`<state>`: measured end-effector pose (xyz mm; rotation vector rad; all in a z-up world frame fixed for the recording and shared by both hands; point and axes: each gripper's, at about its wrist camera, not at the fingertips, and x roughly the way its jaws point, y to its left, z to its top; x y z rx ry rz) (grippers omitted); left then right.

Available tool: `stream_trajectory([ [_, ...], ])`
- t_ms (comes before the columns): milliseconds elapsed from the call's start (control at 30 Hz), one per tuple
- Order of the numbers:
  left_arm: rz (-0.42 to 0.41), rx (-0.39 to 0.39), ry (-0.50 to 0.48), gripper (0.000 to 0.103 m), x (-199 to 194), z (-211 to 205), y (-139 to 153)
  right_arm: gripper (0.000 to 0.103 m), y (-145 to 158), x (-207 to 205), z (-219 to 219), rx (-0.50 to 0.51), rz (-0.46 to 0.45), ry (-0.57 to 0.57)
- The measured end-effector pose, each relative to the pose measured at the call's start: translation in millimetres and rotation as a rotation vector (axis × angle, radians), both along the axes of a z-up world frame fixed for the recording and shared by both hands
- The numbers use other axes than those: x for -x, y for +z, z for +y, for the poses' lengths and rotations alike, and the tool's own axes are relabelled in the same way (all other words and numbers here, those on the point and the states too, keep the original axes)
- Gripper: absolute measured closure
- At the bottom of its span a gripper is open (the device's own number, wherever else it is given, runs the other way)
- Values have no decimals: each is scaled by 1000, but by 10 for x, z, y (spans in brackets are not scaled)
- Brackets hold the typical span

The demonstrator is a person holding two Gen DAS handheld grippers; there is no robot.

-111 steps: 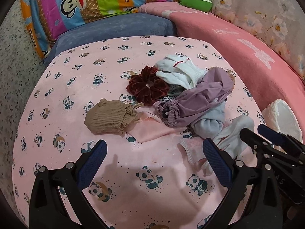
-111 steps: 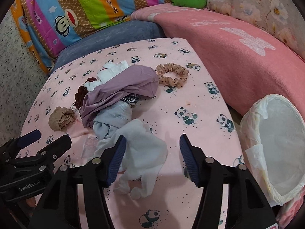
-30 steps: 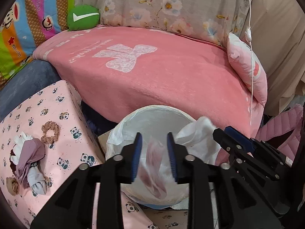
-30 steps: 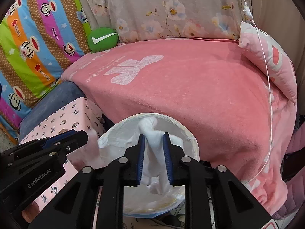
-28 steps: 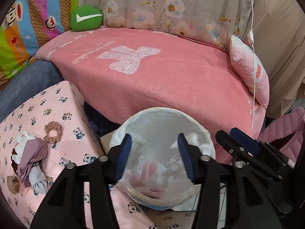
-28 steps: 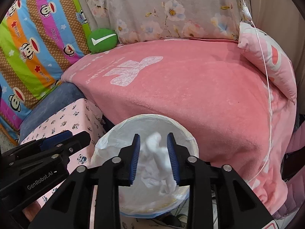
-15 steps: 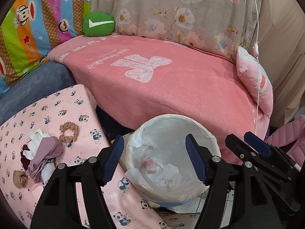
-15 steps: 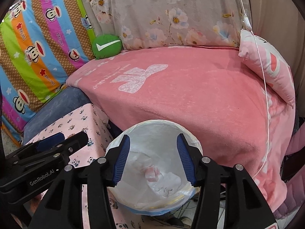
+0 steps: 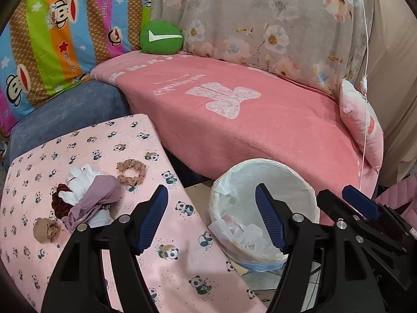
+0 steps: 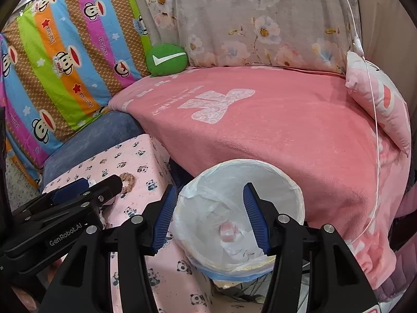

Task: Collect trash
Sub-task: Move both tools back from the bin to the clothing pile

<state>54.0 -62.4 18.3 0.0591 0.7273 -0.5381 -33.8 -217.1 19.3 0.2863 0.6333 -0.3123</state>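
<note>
Looking along the left gripper, the left wrist view shows its blue-padded jaws spread wide with nothing between them; they have just been opening. Beyond the right-hand pad stands the trash bin, lined with a white bag, on the floor between the panda-print table and the pink blanket. Crumpled white tissues and a pinkish scrap lie at the bin's bottom. On the table, well apart from the bin, sits a clothes pile with a tan scrunchie just beside it and a beige knit piece at its near end. The right gripper shows at the lower right edge. In the right wrist view, the right gripper hangs above the trash bin, its jaws apart and empty, having just been opening; the bin's mouth fills the gap between the pads. The tissues and a pink scrap rest inside the liner. The left gripper reaches in from the left over the table.
</note>
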Motion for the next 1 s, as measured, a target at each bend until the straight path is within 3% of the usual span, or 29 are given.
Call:
stream_trajectory([
  [733, 23, 16, 195, 23, -121, 1139, -155, 44, -14, -267, 1062, 40, 43, 163],
  [1000, 36, -46, 286, 15, -238, 1696, -352, 44, -119, -457, 1440, 24, 78, 229],
])
